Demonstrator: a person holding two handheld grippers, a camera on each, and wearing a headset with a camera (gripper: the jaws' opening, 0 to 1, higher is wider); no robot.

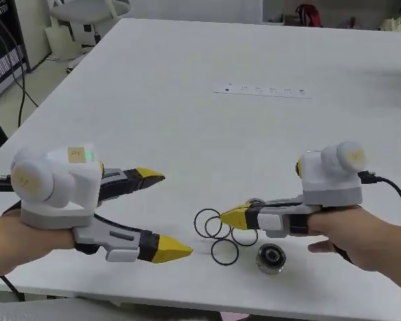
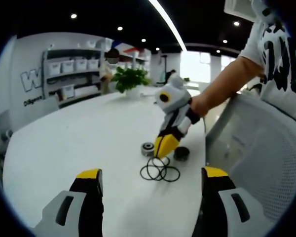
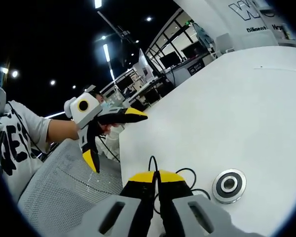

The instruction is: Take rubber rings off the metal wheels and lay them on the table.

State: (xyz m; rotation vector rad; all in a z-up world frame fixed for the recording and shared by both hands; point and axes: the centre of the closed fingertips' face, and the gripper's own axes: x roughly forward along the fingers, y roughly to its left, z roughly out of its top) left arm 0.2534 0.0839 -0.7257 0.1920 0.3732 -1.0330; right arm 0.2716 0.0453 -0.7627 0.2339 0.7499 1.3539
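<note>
1. My left hand-held gripper (image 1: 162, 212) hangs above the table (image 1: 187, 100) with its jaws spread wide, holding nothing.
2. My right hand-held gripper (image 1: 224, 216) has its jaws pressed together, tips down among the rubber rings (image 1: 214, 225); I cannot tell whether one is pinched.
3. The rubber rings lie overlapping on the table, between my two hand-held grippers.
4. A metal wheel (image 1: 272, 257) lies just beside the right hand-held gripper, on my near side; a second wheel (image 1: 254, 202) peeks out behind it.
</note>
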